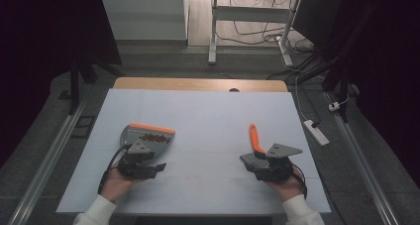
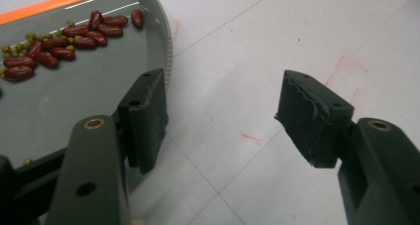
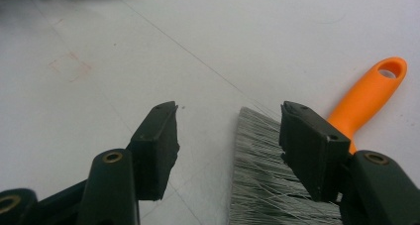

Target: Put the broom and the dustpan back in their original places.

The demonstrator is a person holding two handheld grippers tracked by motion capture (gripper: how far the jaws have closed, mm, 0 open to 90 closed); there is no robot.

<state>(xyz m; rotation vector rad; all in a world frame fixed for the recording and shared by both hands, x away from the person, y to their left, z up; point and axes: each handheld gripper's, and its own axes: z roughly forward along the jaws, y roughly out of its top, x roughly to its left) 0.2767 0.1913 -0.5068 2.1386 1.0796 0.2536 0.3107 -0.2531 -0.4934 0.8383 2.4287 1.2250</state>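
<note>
Dustpan (image 1: 148, 134) sits on worktop (image 1: 208, 116) at left, beans (image 2: 59, 41) piled near its orange lip. Brush (image 1: 256, 144) lies at right, orange handle pointing away from the person. Left gripper (image 2: 225, 117) released, jaws apart w/ nothing between, just beside the pan's edge. Right gripper (image 3: 230, 140) also released, bristles (image 3: 262, 175) under one jaw. Both tools prob. light, stiff plastic; bristles soft, so grab brush by handle. Keep pan level or beans roll out.

Grey dustpan (image 2: 74, 101) with beans (image 2: 59, 41) beside the parted fingers (image 2: 148, 116) over white table (image 2: 257, 51)
</note>
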